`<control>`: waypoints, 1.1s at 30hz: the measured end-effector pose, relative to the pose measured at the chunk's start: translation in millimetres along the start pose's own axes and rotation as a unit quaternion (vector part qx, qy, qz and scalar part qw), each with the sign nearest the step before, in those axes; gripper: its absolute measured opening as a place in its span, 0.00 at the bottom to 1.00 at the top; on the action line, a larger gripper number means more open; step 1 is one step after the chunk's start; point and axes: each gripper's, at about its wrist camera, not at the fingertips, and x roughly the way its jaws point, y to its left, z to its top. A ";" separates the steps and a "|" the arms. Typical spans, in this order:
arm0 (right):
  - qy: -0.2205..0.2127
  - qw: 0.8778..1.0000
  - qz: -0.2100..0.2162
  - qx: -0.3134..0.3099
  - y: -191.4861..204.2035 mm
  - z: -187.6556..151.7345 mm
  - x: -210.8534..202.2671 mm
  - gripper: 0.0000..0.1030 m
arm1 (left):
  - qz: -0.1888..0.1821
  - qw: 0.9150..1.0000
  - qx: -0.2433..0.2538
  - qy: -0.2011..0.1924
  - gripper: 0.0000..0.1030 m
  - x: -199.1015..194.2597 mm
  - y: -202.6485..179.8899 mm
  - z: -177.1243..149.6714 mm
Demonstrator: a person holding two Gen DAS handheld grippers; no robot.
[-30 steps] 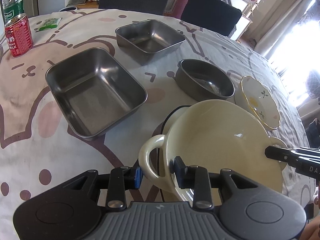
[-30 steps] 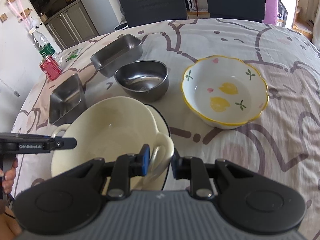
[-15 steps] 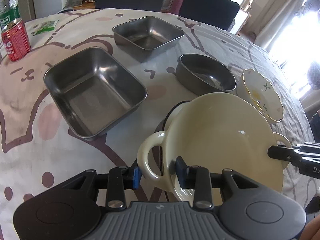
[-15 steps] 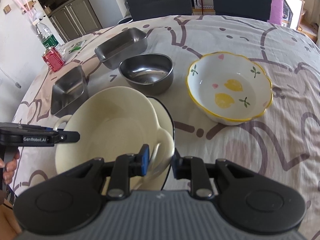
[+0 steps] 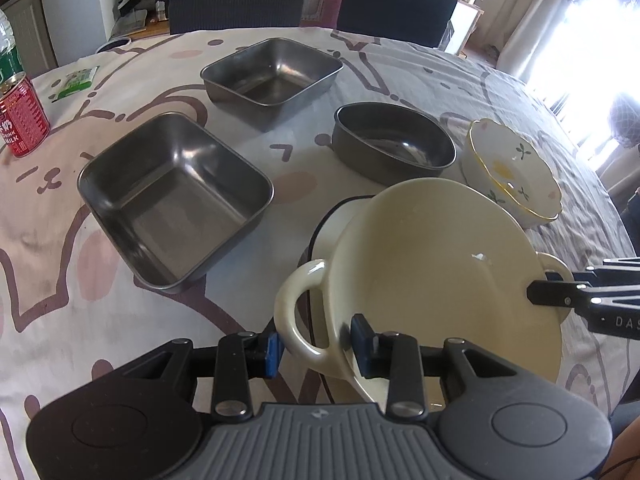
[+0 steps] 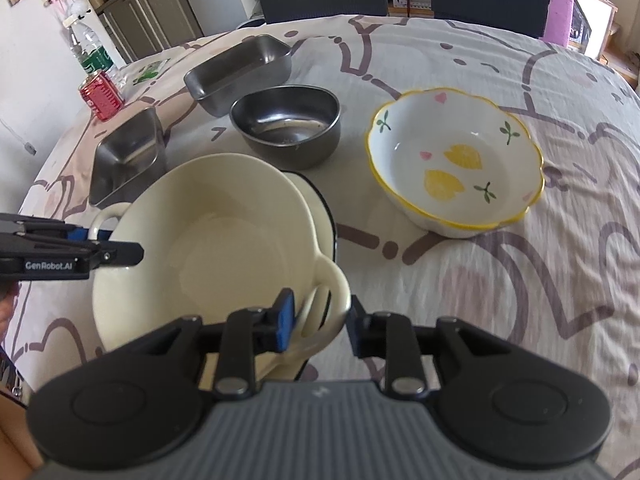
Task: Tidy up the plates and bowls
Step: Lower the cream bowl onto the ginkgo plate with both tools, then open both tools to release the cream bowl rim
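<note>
A tablecloth [image 5: 60,280] printed with cartoon outlines covered the round table. Near its close edge sat the cream bowl [image 5: 440,264], nested in a second cream dish with a dark rim [image 6: 326,216]. The left gripper [image 5: 316,344] straddled one loop handle, its pads not clearly pressing. The right gripper [image 6: 320,324] flanked the opposite handle [image 6: 332,292], jaws opening. Beyond the cream bowl stood a round steel bowl [image 5: 394,142], beside that a flowered bowl [image 6: 456,160].

Handled bowl [image 6: 208,248] nested in another dish [image 6: 320,216] up front, round steel bowl [image 6: 286,130] right behind, flowered bowl [image 6: 456,160] to its right, two steel trays [image 5: 172,196] [image 5: 272,76] off left.
</note>
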 end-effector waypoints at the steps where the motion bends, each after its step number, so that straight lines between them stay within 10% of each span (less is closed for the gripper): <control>1: -0.001 1.000 0.000 0.000 -0.7 0.5 0.2 0.32 | -0.001 1.000 -0.001 0.002 0.36 -0.1 0.1 -0.1; 18: 0.008 0.999 0.026 0.040 -10.2 2.2 9.3 0.33 | 0.010 1.000 -0.011 0.014 0.46 -3.7 2.4 -1.6; 27: -0.013 0.999 0.015 0.039 -7.8 -1.9 1.6 0.85 | 0.024 0.999 -0.029 0.015 0.87 -10.4 6.3 -4.9; 33: -0.030 0.999 0.009 0.028 -7.6 -6.9 -6.5 0.98 | 0.031 0.999 -0.031 -0.002 1.00 -20.0 1.5 -5.5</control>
